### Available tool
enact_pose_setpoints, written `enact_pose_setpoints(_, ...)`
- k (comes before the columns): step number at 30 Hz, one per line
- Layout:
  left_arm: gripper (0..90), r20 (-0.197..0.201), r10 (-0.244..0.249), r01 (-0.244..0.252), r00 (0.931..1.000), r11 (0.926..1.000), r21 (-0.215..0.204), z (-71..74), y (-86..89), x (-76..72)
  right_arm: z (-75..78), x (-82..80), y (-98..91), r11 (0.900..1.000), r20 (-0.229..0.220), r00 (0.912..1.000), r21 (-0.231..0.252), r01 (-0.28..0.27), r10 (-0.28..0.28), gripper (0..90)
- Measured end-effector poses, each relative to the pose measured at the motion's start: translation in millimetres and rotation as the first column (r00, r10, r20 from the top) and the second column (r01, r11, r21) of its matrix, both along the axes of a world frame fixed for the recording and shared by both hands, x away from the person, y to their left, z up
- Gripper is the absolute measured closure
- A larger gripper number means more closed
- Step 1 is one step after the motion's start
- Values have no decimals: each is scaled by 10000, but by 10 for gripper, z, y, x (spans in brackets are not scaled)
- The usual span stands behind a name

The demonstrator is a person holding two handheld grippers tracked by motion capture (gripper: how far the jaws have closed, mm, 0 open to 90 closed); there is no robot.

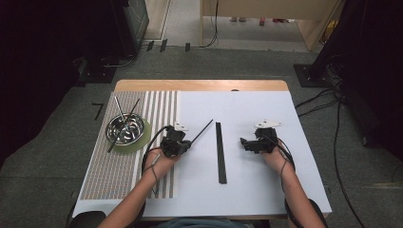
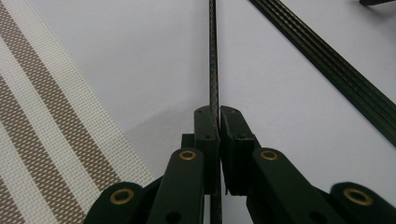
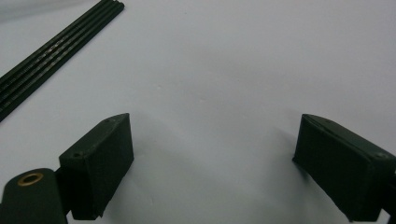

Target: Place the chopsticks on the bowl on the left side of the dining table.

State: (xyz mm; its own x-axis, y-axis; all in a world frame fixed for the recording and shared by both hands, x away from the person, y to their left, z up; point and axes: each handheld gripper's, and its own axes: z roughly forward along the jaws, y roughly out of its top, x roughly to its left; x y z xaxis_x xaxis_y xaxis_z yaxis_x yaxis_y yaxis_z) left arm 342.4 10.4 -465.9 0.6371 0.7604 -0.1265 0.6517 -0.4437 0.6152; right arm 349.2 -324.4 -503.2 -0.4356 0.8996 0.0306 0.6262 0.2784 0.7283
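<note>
Chopstick, thin and black, is clamped between the left gripper's closed jaws, angled above the white table. Beside it lies a chopstick bundle. Right gripper rests nearby, jaws wide apart, holding nothing.

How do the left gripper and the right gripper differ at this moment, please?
The left gripper is shut on a thin black stick; the right gripper is open with nothing between its jaws. The left gripper holds its stick slanting away from the stick bundle; the right gripper sits on the bundle's other side. Both are black and hand-held above the white table.
</note>
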Motion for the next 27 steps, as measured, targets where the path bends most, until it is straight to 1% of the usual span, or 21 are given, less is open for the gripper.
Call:
enact_pose_setpoints(10,874,14,107,-107,9999,9999,-59,89,99,32,-1,1,0,10000,16,10000,-10,-6,6,111)
enact_pose_setpoints(12,873,26,157,-157,9999,9999,-18,109,128,37,-1,0,0,10000,17,10000,-8,-3,3,111)
enact_pose_setpoints(17,874,-89,210,-211,9997,9997,-82,126,158,43,-1,0,0,10000,15,10000,-6,-1,1,111)
enact_pose_setpoints(19,874,-115,206,-206,9997,9998,-38,140,173,46,-1,0,1,10000,9,10000,2,8,-8,112)
enact_pose_setpoints(22,874,-278,187,-189,9994,9998,-70,159,205,59,0,-1,1,10000,2,10000,5,11,-11,111)
enact_pose_setpoints(23,874,-278,187,-189,9994,9998,-70,159,205,59,0,-1,1,10000,2,10000,5,11,-11,111)
enact_pose_setpoints(24,874,-384,164,-167,9991,9998,-65,164,224,66,-1,-1,1,10000,5,10000,12,14,-14,112)
enact_pose_setpoints(27,874,-456,170,-172,9988,9998,-40,172,251,71,-1,-1,0,10000,16,10000,2,6,-6,111)
